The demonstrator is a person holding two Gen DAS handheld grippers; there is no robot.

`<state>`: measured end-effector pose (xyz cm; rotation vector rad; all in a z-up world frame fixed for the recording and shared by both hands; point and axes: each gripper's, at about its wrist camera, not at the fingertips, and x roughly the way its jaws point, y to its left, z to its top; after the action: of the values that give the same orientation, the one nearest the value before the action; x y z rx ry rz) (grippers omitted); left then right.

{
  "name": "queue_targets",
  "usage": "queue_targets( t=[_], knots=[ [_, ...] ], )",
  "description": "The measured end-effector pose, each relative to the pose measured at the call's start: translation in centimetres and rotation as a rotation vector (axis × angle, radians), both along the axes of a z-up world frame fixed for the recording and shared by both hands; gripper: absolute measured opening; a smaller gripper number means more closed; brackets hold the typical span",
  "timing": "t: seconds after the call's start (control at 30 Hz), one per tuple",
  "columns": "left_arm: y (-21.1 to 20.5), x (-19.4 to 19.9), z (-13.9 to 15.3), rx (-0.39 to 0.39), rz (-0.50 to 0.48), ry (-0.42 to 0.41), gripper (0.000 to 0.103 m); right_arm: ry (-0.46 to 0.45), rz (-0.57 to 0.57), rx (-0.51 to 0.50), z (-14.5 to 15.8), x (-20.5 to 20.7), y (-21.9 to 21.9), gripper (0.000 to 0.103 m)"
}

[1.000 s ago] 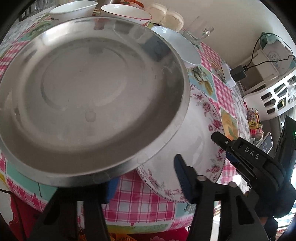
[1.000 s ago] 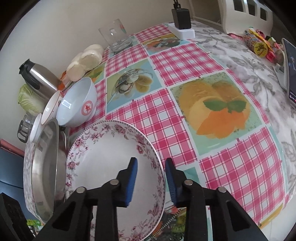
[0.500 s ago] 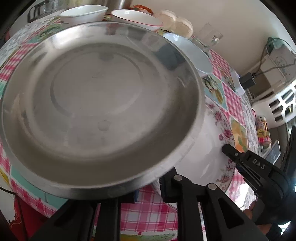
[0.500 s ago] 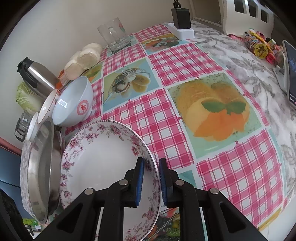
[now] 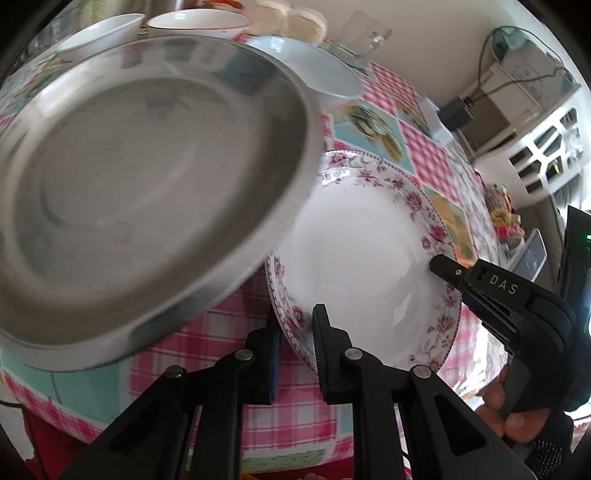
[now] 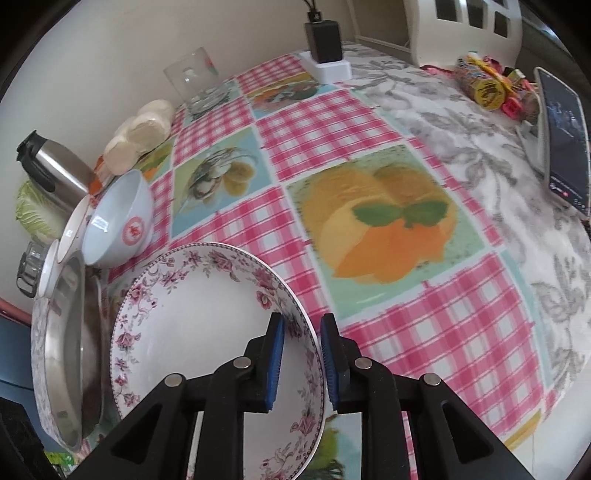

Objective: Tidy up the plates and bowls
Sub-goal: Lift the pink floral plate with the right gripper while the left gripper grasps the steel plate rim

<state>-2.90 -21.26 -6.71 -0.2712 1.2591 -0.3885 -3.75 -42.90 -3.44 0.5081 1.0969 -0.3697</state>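
A white floral plate [image 5: 362, 258] with a pink rose border is held at two places on its rim. My left gripper [image 5: 297, 332] is shut on its near rim. My right gripper [image 6: 303, 343] grips the plate [image 6: 192, 325] at the opposite edge. Its jaws are opening slightly, with the rim still between the blue pads and touching them. In the left wrist view its upper finger [image 5: 461, 275] lies over the far rim. A big steel plate [image 5: 147, 177] lies just left of the floral plate and overlaps its edge; it [image 6: 74, 350] also shows in the right wrist view.
A pale blue bowl [image 6: 118, 221] and two white bowls [image 5: 195, 22] stand behind the steel plate. A thermos [image 6: 51, 166], buns [image 6: 140, 136] and a glass [image 6: 195, 81] line the wall. A phone [image 6: 565, 136], snacks [image 6: 487, 85] and a charger [image 6: 323, 40] sit far right.
My left gripper has gone from open to shut on the floral plate's rim. The steel plate now covers less of the floral plate. My right gripper closed on the rim, then widened a little.
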Motion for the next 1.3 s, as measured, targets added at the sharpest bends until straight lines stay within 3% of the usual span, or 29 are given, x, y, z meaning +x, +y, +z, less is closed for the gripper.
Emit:
queue_targets(
  t=[0.23,0.63,0.9,1.3],
  knots=[
    [-0.2,0.3,-0.2,-0.033,-0.009,0.012,0.017,-0.031,-0.039,0.086,-0.5,-1.1,-2.1,0.023],
    [-0.5,1.1,-0.4,-0.045,0.006,0.01,0.017,-0.087,-0.009,0.148,-1.0,-1.5,-2.9,0.02],
    [-0.8,1.2,0.2,0.003,-0.004,-0.038,0.017,-0.107,0.029,0.133,-1.0,-1.6,-2.7,0.015],
    [-1.3,1.1,1.3,-0.013,-0.044,-0.081,0.017,-0.144,0.011,0.14,-0.2,-2.6,-3.5,0.01]
  ],
)
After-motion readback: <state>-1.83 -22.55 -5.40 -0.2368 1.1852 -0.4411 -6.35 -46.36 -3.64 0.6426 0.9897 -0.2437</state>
